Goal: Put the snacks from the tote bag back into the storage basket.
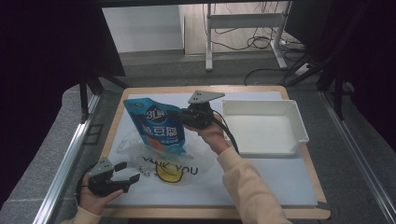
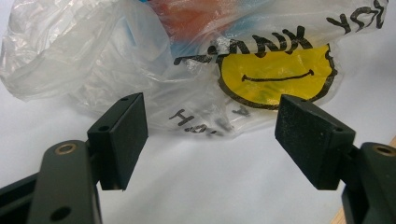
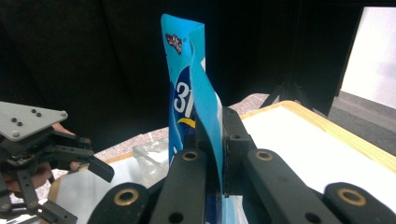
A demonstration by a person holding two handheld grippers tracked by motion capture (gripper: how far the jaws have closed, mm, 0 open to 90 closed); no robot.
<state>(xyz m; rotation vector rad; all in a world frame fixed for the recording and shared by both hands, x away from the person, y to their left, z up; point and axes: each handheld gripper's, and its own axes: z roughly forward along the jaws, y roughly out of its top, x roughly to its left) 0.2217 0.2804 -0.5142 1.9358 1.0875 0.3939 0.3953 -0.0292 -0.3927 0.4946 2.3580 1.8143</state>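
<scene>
A blue snack pouch (image 1: 156, 126) with white lettering stands upright over a clear plastic bag (image 1: 163, 161) printed with a yellow smiley face (image 2: 275, 74). My right gripper (image 1: 180, 117) is shut on the pouch's right edge, and the right gripper view shows the pouch (image 3: 194, 93) pinched between its jaws. My left gripper (image 1: 131, 171) rests near the table's front left corner, open, aimed at the bag. Between its wide jaws in the left gripper view my left gripper (image 2: 211, 140) holds nothing, and the bag (image 2: 140, 60) lies just beyond.
A white rectangular tray (image 1: 299, 126) sits at the right of the white mat (image 1: 280, 177), with nothing in it. The wooden table edge (image 1: 210, 212) runs along the front. Dark curtains flank both sides; a desk frame and cables stand behind.
</scene>
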